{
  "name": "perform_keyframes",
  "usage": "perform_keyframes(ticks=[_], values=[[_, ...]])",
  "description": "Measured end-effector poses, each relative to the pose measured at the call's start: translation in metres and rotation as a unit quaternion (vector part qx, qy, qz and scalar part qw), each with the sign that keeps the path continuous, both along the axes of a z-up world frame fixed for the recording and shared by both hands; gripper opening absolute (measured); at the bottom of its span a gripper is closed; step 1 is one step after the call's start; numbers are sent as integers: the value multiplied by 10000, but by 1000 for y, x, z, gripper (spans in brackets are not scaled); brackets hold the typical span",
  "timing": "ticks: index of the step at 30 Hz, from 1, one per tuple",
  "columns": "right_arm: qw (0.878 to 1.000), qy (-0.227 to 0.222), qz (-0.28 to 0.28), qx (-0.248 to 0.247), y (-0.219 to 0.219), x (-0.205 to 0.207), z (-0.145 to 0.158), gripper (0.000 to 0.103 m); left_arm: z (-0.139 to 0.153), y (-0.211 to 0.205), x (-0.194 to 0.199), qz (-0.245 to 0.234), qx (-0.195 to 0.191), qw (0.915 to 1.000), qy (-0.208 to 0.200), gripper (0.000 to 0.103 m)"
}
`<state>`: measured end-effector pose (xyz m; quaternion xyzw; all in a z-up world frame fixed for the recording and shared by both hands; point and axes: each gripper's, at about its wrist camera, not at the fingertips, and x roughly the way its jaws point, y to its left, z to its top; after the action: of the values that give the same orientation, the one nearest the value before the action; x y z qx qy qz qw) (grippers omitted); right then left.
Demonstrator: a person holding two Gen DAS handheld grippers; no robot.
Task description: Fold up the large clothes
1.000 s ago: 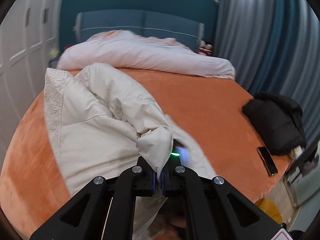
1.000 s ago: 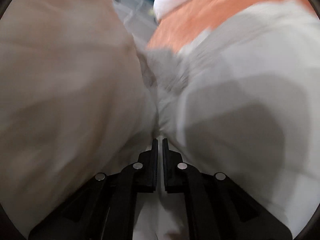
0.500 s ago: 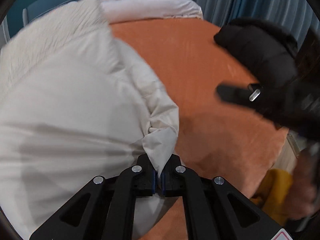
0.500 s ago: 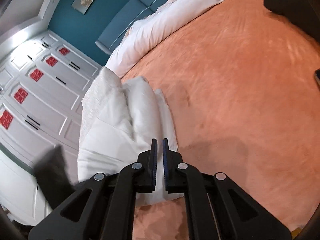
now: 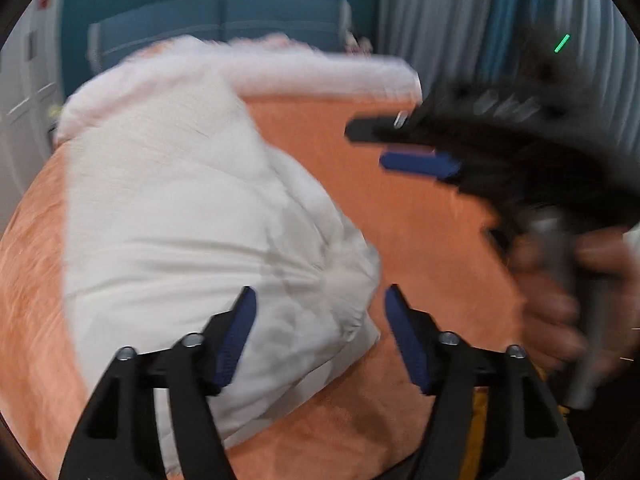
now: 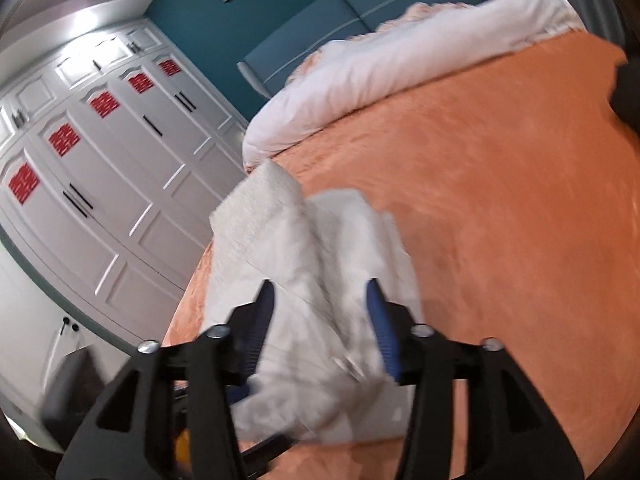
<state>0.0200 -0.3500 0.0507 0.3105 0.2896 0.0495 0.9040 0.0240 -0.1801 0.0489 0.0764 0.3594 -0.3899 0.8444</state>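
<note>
The cream padded jacket [image 5: 192,216] lay folded compactly on the orange bedspread [image 5: 340,132]; left gripper [image 5: 318,336] and right gripper [image 6: 322,326], just opened, stood wide, empty; tidying perhaps remained.

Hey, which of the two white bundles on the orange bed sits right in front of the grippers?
The folded white coat, lying on the orange blanket between both grippers' open fingers. The other, a rolled white duvet, lies far off along the teal headboard.
</note>
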Motion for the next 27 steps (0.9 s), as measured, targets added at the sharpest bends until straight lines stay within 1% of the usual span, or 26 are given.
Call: perform_keyframes(ticks=[1,2,3,4,5,7,9,10,11,13,15,16,17,18,19,20,21,23,24,26,27], values=[[10000,14,48,-36,4,7,4,57,8,13,1,89,-158,9998,56,71],[9999,49,74,-101,10,19,9,62,14,27,4,227,-282,9993,126,75],[9998,80,109,-138,12,27,9,66,19,43,10,457,-389,9980,220,77],[9997,123,110,-181,16,36,11,75,20,55,14,602,-445,9968,278,77],[9995,180,49,-250,18,44,12,81,20,68,19,744,-465,9955,350,77],[9989,324,-114,-316,22,65,13,83,12,89,29,1009,-468,9919,612,77],[9990,406,-56,-191,26,82,11,82,1,111,31,1185,-479,9879,876,77],[9990,426,-4,-118,27,90,7,82,-3,116,31,1209,-435,9873,937,77],[9991,420,67,-65,28,97,4,82,-8,119,30,1214,-344,9872,974,77],[9982,571,160,-109,32,115,-4,82,-24,124,21,1177,-56,9880,995,77],[9959,833,323,-168,38,134,-17,70,-43,118,10,1043,282,9898,931,77],[9943,978,383,-171,41,142,-25,59,-52,115,8,1014,477,9898,874,77],[9936,1042,425,-137,42,146,-29,44,-58,116,6,1023,616,9893,841,77],[9934,1032,502,-61,42,149,-34,34,-67,117,8,1057,740,9880,848,76],[9940,945,556,-37,42,147,-32,21,-74,118,10,1117,784,9869,857,73],[9956,734,576,-57,42,140,-24,12,-77,121,17,1279,818,9843,895,60],[9968,563,565,-40,42,133,-14,10,-81,128,21,1320,772,9835,969,49],[9985,192,503,-79,37,109,6,8,-79,137,34,1324,600,9831,1109,46],[9989,81,428,-149,34,97,12,8,-76,139,37,1292,580,9841,1074,45],[9995,43,223,-209,25,78,10,8,-75,136,40,1233,722,9858,882,44],[9997,130,38,-197,15,70,-1,8,-76,134,41,1212,800,9861,807,44]])
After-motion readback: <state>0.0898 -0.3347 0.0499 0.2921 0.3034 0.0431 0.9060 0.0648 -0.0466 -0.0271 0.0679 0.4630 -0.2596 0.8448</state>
